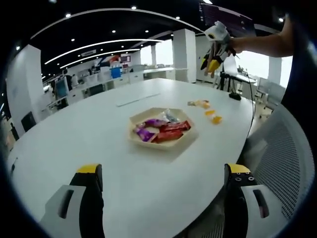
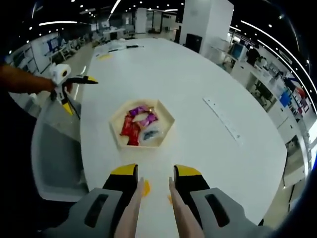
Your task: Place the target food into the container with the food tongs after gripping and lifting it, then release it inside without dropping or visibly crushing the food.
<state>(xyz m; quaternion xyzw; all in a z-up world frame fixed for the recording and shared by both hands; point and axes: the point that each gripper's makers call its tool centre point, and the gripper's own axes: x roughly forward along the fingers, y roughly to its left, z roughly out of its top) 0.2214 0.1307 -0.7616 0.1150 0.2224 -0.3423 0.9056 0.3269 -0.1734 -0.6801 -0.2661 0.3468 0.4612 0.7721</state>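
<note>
While snacks are lying in the tray, tongs are being held by the right tool; the left tool is being held wide, food unlifted.

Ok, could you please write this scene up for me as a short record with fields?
surface: white table
container: hexagonal tray, holding wrapped snacks in red, purple and silver
loose food: small yellow pieces on the table beside the tray
left gripper: open, nothing held
right gripper: closed on food tongs, tong tips apart with nothing between them
task state: no food gripped yet
</note>
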